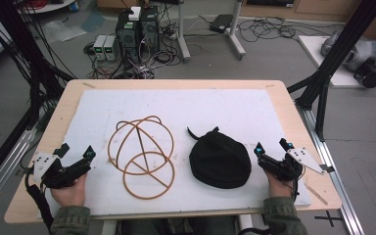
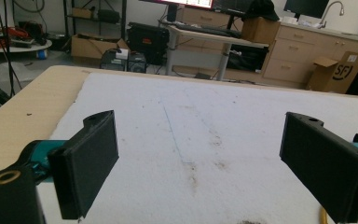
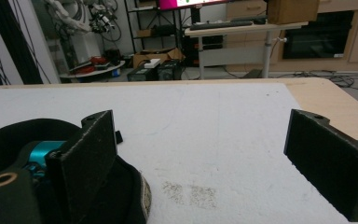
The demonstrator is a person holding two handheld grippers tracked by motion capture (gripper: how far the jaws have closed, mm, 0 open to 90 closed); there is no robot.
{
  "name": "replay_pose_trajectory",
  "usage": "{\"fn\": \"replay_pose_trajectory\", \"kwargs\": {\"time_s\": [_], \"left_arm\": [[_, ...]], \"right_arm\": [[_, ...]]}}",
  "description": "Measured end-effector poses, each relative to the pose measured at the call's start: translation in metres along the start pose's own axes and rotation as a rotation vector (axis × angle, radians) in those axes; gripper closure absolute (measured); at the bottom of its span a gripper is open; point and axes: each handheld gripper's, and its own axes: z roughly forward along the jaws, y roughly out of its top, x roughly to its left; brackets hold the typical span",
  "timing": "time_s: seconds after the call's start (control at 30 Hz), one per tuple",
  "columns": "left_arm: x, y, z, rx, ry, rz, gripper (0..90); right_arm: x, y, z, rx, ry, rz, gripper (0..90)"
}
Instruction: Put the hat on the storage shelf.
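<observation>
1. The left gripper is resting near the desk's near left corner, its jaws standing wide apart with nothing between them; in the left gripper view bare white mat is showing between them.
2. The right gripper is sitting near the near right corner, jaws likewise wide and gripping nothing.
3. The black cap is lying on the mat right of centre, just beside the right gripper's left jaw; whether they are touching is hard to tell.
4. The rattan hoop frame is lying left of centre, between the left gripper and the cap.
5. Computer boxes are standing on the floor beyond the far edge.
</observation>
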Motion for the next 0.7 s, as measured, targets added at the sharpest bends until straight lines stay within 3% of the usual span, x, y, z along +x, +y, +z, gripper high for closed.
{"fn": "replay_pose_trajectory", "kwargs": {"time_s": [0.2,0.43,0.63,0.7], "left_arm": [[-0.002,0.001,0.000,-0.003,-0.009,0.013,11.6],[-0.003,0.001,0.000,-0.001,-0.009,0.020,11.6],[-0.002,0.001,0.000,0.001,-0.011,0.021,11.6],[-0.002,0.000,0.000,0.000,-0.009,0.019,11.6]], "right_arm": [[0.000,0.002,0.001,0.004,0.033,0.006,8.5],[0.005,0.007,0.001,0.005,0.086,-0.024,8.6],[0.012,0.010,0.003,0.021,0.171,-0.068,8.5],[0.018,0.010,0.005,0.037,0.231,-0.094,8.6]]}}
